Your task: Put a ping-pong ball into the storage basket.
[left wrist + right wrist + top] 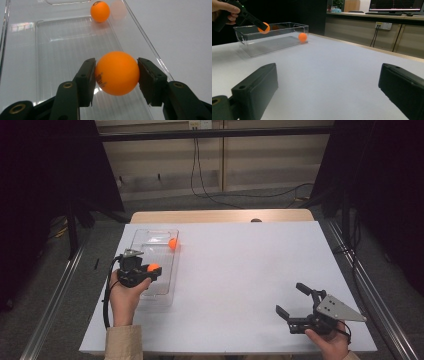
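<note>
My left gripper (154, 270) is shut on an orange ball (152, 267) and holds it above the clear plastic bin (150, 236). In the left gripper view both pads press the sides of the held ball (117, 73), which hangs over the bin's ribbed floor (62, 50). A second orange ball (173, 243) lies inside the bin at its far end, next to the right wall. My right gripper (290, 298) rests near the table's front right, open, with nothing between its jaws. From there I see the bin (274, 43), the ball lying in it (302, 37) and the held ball (263, 27).
A white table top (240, 270) spreads between the bin and my right gripper. A wooden strip (220, 216) runs along the far edge. Cables trail on the floor behind, and metal rails (55, 295) flank both sides of the table.
</note>
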`<control>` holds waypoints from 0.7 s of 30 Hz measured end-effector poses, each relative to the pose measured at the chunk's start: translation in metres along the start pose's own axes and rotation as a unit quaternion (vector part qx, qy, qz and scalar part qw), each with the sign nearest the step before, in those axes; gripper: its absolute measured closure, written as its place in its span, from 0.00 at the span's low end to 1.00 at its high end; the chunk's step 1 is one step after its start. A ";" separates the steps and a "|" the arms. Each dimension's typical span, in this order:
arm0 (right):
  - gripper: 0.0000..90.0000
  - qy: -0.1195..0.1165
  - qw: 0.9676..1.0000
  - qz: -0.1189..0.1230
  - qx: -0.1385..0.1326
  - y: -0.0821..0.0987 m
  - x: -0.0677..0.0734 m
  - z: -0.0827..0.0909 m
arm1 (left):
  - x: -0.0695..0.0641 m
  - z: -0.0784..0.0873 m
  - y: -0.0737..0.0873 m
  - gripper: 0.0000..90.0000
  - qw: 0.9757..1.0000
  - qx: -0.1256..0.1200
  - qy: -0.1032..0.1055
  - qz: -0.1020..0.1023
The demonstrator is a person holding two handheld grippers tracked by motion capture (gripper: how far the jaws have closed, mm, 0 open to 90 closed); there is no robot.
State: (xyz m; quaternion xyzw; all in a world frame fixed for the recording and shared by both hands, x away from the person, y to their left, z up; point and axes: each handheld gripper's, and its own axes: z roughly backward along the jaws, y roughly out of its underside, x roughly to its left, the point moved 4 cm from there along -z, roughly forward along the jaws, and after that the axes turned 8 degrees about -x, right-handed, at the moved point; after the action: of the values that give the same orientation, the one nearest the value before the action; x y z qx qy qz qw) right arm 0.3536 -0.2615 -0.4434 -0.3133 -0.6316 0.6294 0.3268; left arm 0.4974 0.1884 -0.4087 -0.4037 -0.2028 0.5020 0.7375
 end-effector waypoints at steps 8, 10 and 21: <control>0.02 0.000 1.000 0.005 0.000 0.000 -0.001 0.002 | 0.000 0.001 -0.003 0.45 1.000 -0.008 -0.005 0.007; 0.02 0.001 1.000 0.005 0.000 0.000 -0.001 0.003 | -0.001 0.002 -0.004 0.44 1.000 -0.011 -0.004 0.007; 0.02 -0.003 1.000 0.003 -0.002 -0.001 0.000 0.001 | 0.000 0.005 -0.004 0.31 1.000 -0.021 -0.011 0.016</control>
State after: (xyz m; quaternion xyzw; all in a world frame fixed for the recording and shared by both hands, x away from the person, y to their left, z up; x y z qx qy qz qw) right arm 0.3530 -0.2616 -0.4424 -0.3143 -0.6331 0.6298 0.3221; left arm 0.4960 0.1894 -0.4019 -0.4168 -0.2155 0.5135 0.7184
